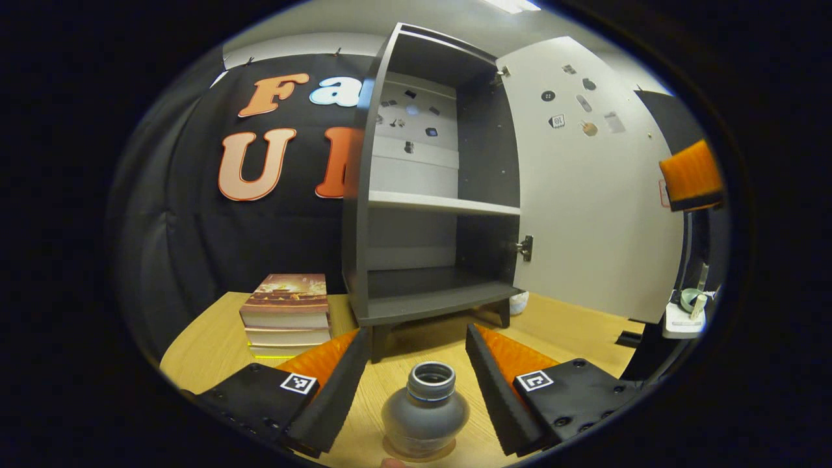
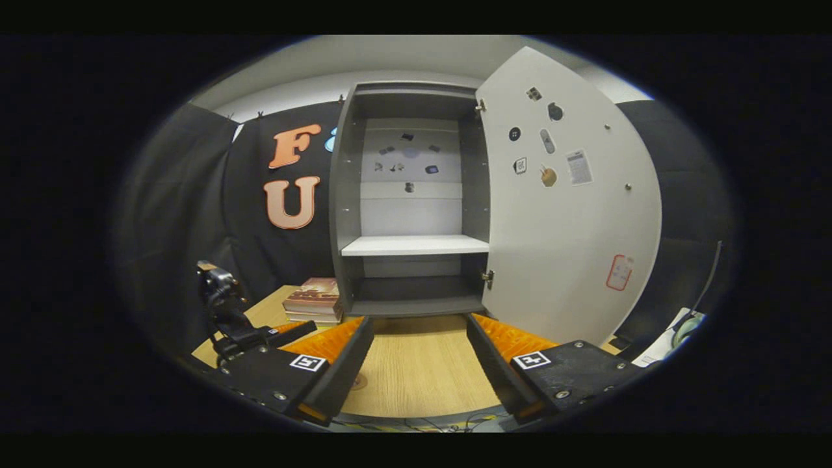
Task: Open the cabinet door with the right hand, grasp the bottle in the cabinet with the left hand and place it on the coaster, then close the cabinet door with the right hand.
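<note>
A grey bottle (image 1: 426, 409) with no cap stands upright on a round brown coaster (image 1: 396, 452) on the wooden table. My left gripper (image 1: 418, 333) is open, one finger on each side of the bottle and neither touching it. The grey cabinet (image 1: 422, 305) stands behind, its white door (image 1: 585, 195) swung wide to the right. In the right gripper view, my right gripper (image 2: 418, 320) is open over bare table, facing the cabinet (image 2: 416, 296) and the open door (image 2: 565, 260). An edge of the coaster (image 2: 357, 381) peeks out beside its left finger.
A stack of books (image 1: 286, 312) lies left of the cabinet, also seen as books (image 2: 315, 300). The left gripper's body (image 2: 227, 318) sits low at the left. Part of the other gripper (image 1: 692, 175) shows at the right edge, above a white object (image 1: 682, 322).
</note>
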The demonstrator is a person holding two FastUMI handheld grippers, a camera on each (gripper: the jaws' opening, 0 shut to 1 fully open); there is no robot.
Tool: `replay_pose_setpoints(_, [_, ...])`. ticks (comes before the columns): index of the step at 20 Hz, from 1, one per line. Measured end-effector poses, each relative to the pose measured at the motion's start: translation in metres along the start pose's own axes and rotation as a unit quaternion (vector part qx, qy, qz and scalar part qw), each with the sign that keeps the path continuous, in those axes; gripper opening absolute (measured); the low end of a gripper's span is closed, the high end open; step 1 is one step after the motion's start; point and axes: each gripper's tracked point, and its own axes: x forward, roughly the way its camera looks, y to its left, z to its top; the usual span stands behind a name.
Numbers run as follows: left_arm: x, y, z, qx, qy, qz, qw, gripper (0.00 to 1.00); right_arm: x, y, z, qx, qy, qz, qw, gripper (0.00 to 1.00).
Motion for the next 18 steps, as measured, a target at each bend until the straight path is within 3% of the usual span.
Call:
replay_pose_setpoints(9, [-0.025,-0.008,0.095,0.002,-0.031,0.032,0.999,0.95,-0.028,-0.066,0.044,-0.006,-0.05,-0.021,0.998,0.91])
replay_pose_setpoints(10, [-0.028,-0.008,0.101,-0.002,-0.031,0.036,0.999,0.95,-0.033,-0.077,0.048,-0.007,-0.054,-0.025,0.998,0.87])
replay_pose_setpoints(11, [-0.031,-0.01,0.107,-0.006,-0.031,0.04,0.999,0.95,-0.039,-0.09,0.054,-0.01,-0.062,-0.034,0.997,0.92])
replay_pose_setpoints(18, [-0.046,-0.01,0.152,-0.008,-0.054,0.073,0.996,0.95,-0.077,-0.207,0.075,-0.039,-0.09,-0.146,0.984,0.93])
